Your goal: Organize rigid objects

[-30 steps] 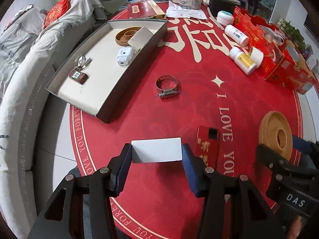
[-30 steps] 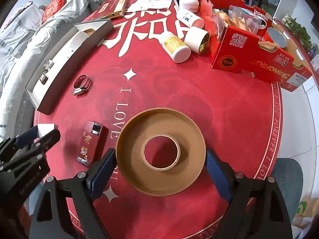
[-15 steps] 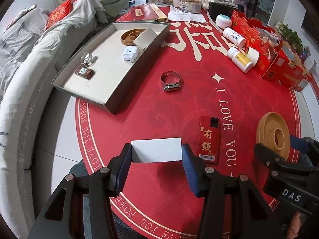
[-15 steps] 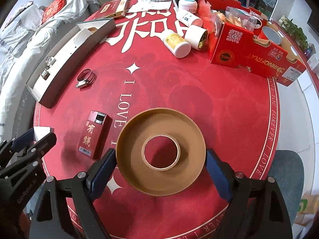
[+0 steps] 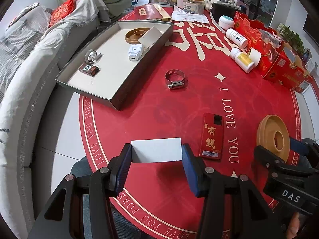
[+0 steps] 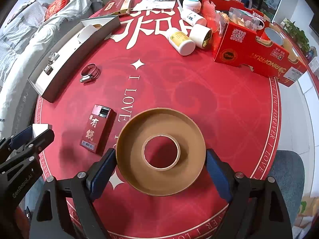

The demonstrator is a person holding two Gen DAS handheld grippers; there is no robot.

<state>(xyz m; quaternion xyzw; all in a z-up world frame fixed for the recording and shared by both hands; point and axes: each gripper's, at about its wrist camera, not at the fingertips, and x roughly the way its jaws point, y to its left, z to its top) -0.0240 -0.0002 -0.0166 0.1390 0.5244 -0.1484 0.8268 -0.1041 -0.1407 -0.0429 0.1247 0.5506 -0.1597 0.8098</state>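
Note:
My left gripper (image 5: pixel 157 156) is shut on a small white box (image 5: pixel 157 148), held above the red table mat near its front edge. My right gripper (image 6: pixel 160 153) is shut on a brown ring-shaped disc (image 6: pixel 129 155), its pads pressing the rim on both sides. Between the two lies a red carton with gold characters (image 5: pixel 212 137), flat on the mat. Farther back a metal hose clamp (image 5: pixel 175 78) rests beside the grey tray (image 5: pixel 117 103). The tray holds another brown ring (image 5: pixel 137 34), a white adapter (image 5: pixel 135 52), a second clamp (image 5: pixel 91 54) and a small dark box (image 5: pixel 89 69).
White pill bottles (image 6: pixel 182 41) lie at the back right beside a large red fruit carton (image 6: pixel 257 51). A jar (image 5: pixel 194 3) and papers stand at the far edge. A sofa with a grey throw (image 5: pixel 30 69) runs along the left, past the table's edge.
Both grippers have risen a little with their loads. The table looks slightly farther away, and the red carton now shows in full in the left wrist view.

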